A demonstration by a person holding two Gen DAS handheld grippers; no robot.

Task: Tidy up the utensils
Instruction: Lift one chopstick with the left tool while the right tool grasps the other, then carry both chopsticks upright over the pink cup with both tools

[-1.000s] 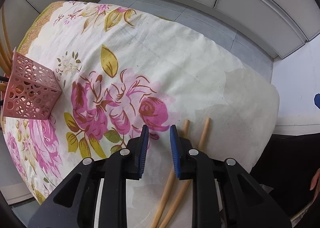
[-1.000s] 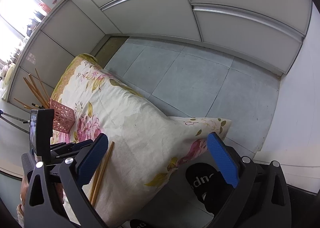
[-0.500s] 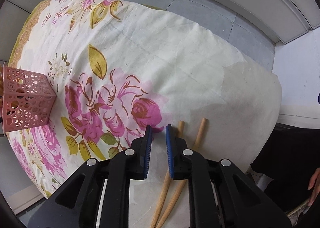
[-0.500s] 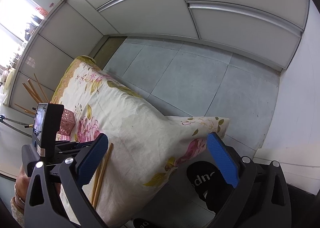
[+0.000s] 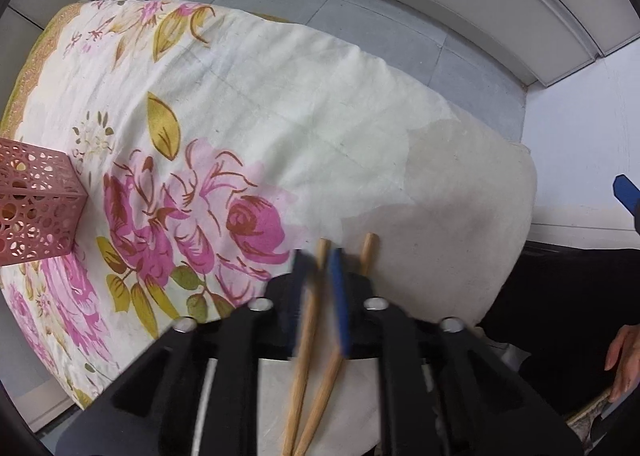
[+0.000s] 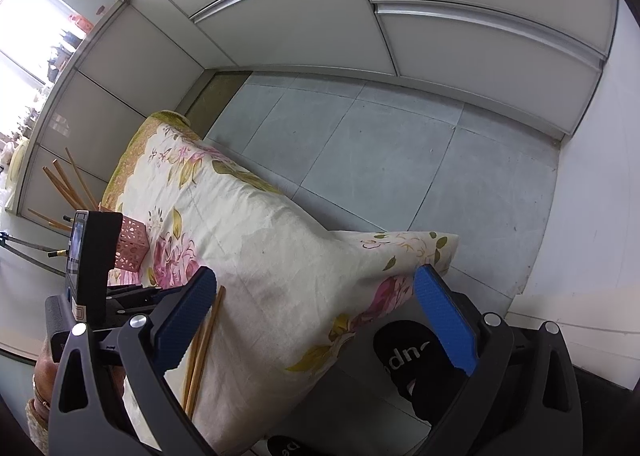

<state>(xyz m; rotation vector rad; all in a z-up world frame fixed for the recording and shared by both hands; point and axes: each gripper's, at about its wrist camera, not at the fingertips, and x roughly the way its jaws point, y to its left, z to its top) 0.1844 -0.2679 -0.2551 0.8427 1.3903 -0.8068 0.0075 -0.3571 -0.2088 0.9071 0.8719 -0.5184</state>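
Two wooden chopsticks lie side by side on the floral tablecloth (image 5: 320, 95) near its front edge. My left gripper (image 5: 318, 268) points straight down over them, and its blue pads are closing tight on the left chopstick (image 5: 306, 340). The right chopstick (image 5: 369, 250) lies just outside the right pad. A pink perforated holder (image 5: 36, 211) stands at the far left, apart from the gripper. In the right wrist view the same pair of chopsticks (image 6: 204, 336) shows beside my right gripper (image 6: 314, 274), which is wide open and holds nothing. The holder (image 6: 132, 244) there has several chopsticks (image 6: 68, 183) in it.
The table's right edge drops to grey floor tiles (image 6: 380, 159), with white cabinet doors (image 6: 440, 35) behind. A black slipper (image 6: 404, 352) lies on the floor under the table corner. A person's hand (image 5: 624, 360) shows at the lower right of the left wrist view.
My left gripper has slid right and down over the chopsticks, and its jaws have narrowed from a clear gap to gripping the left one. The right gripper has not moved.
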